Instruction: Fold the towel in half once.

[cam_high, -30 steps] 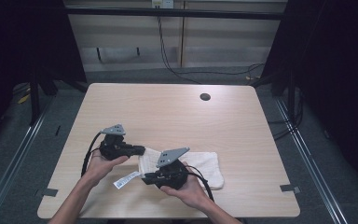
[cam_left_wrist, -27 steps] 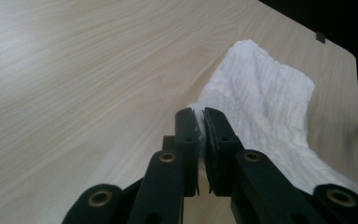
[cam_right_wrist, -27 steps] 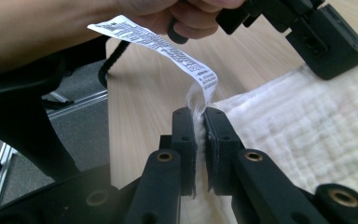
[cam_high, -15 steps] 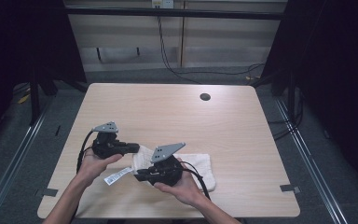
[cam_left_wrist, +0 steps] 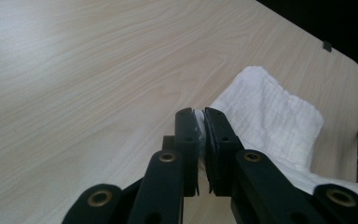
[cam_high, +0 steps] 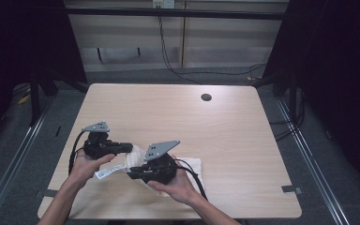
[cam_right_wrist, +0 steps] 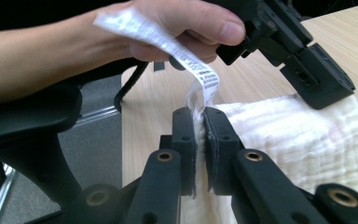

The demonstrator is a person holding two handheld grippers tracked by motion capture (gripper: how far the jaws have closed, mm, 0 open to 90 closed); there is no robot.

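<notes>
Your left gripper [cam_high: 130, 148] and right gripper [cam_high: 130, 174] each have jaws clamped on a cloth [cam_high: 190, 165] edge, holding it partly lifted off the counter [cam_high: 178, 117], label [cam_right_wrist: 177, 49] dangling between.

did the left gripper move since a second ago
Yes. The left gripper, shut on the white cloth, has shifted toward the table's left edge, away from the round hole.
</notes>
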